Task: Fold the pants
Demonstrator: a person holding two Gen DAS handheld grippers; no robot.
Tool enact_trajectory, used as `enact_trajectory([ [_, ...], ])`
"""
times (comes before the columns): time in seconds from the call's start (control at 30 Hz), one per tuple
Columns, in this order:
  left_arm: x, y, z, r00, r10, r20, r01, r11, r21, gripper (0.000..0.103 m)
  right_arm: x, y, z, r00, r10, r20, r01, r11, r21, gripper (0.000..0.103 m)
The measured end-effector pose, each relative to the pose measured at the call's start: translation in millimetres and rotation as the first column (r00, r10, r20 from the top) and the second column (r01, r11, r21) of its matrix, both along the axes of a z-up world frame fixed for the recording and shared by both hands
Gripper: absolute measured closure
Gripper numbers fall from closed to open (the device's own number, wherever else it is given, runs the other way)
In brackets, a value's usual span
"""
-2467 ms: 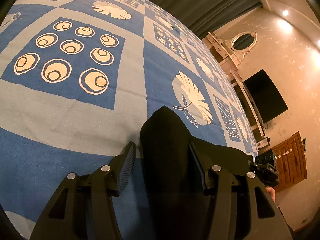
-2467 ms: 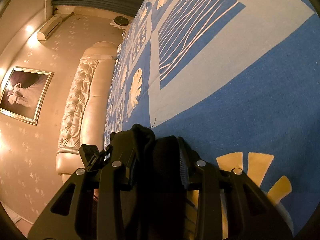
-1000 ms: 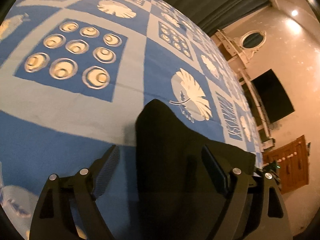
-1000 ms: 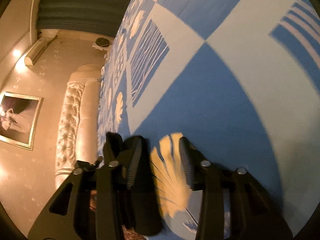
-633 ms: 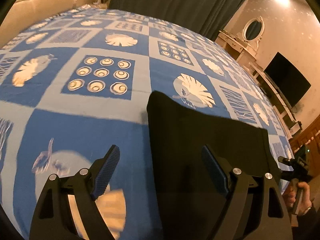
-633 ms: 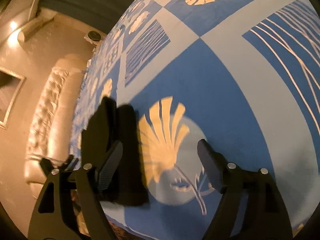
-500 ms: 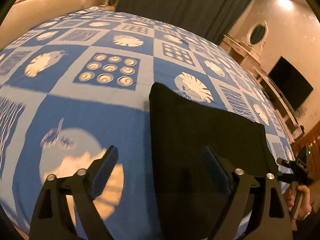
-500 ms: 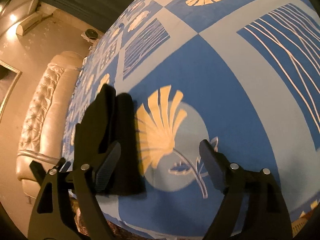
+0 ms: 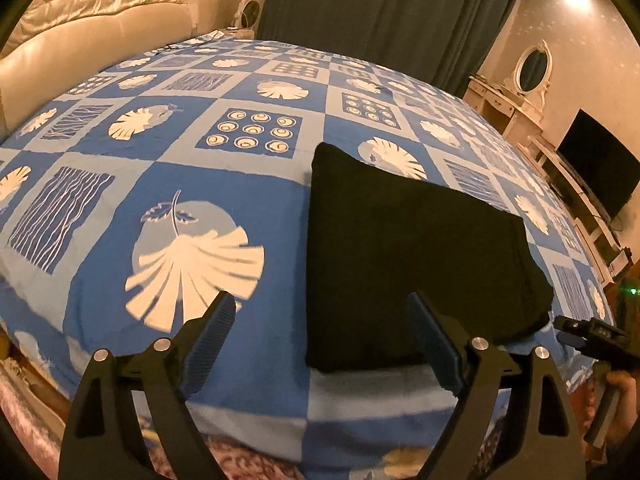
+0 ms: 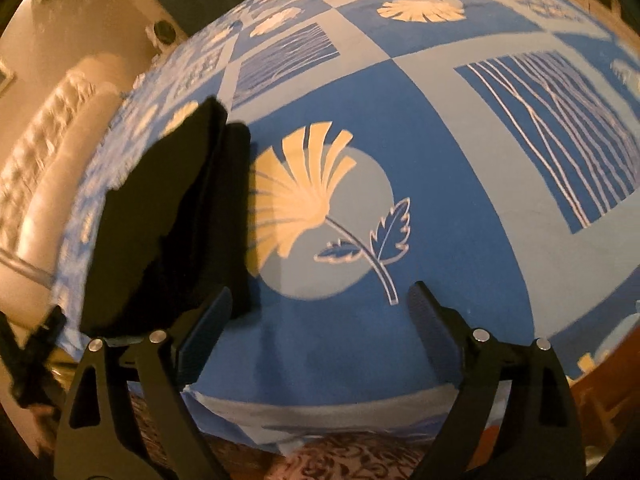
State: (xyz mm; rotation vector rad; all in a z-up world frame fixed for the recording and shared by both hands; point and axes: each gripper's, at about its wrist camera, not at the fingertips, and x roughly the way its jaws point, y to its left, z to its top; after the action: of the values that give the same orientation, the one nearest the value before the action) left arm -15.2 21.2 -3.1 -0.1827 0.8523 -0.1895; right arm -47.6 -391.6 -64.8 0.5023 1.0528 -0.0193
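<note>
Pants folded, both grippers clear.
Black pants point(image 9: 416, 256) lie square near the bed's point(image 9: 168, 184) front edge; left gripper point(image 9: 320, 344) spread, right gripper point(image 10: 316, 336) opening, both empty.

Both wrist cameras tilt down along their fingers from the near edge of the bed point(image 9: 120, 184), the left view reaching far to the curtain point(image 9: 380, 8), the right view closer over the quilt, and they share the folded black pants point(image 9: 408, 248) and headboard point(image 9: 96, 12).
</note>
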Motion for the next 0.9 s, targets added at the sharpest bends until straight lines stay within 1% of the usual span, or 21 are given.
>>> enact_trajectory([
  [0.27, -21, -8, -1, 1.000, 0.023, -0.005, -0.023, 1.000, 0.006, 0.017, -14, 16, 16, 1.000, 0.015, 0.027, -0.014, 0.999, -0.053, 0.013],
  [0.43, -31, -10, 3, 0.999, 0.032, 0.018, -0.033, 0.999, 0.020, 0.017, -20, 33, 33, 0.995, 0.056, 0.081, -0.045, 0.990, -0.133, 0.013],
  [0.57, -31, -10, 2, 0.998, 0.066, 0.009, -0.066, 0.998, 0.016, 0.017, -23, 50, 49, 0.985, 0.101, 0.142, -0.067, 0.972, -0.224, 0.013],
  [0.63, -31, -12, 3, 0.998, 0.066, 0.006, -0.066, 0.998, 0.020, 0.017, -26, 55, 52, 0.981, 0.111, 0.161, -0.072, 0.971, -0.227, 0.013],
  [0.73, -31, -14, 5, 0.998, 0.057, 0.015, -0.058, 0.998, 0.032, 0.017, -26, 61, 51, 0.979, 0.109, 0.175, -0.074, 0.979, -0.192, 0.013],
  [0.83, -29, -17, 4, 0.998, 0.055, 0.010, -0.056, 0.997, 0.047, 0.017, -26, 67, 46, 0.979, 0.103, 0.175, -0.076, 0.985, -0.155, 0.013],
  [0.9, -28, -17, 3, 0.998, 0.056, 0.005, -0.056, 0.997, 0.048, 0.017, -28, 74, 41, 0.978, 0.114, 0.175, -0.086, 0.983, -0.162, 0.013],
])
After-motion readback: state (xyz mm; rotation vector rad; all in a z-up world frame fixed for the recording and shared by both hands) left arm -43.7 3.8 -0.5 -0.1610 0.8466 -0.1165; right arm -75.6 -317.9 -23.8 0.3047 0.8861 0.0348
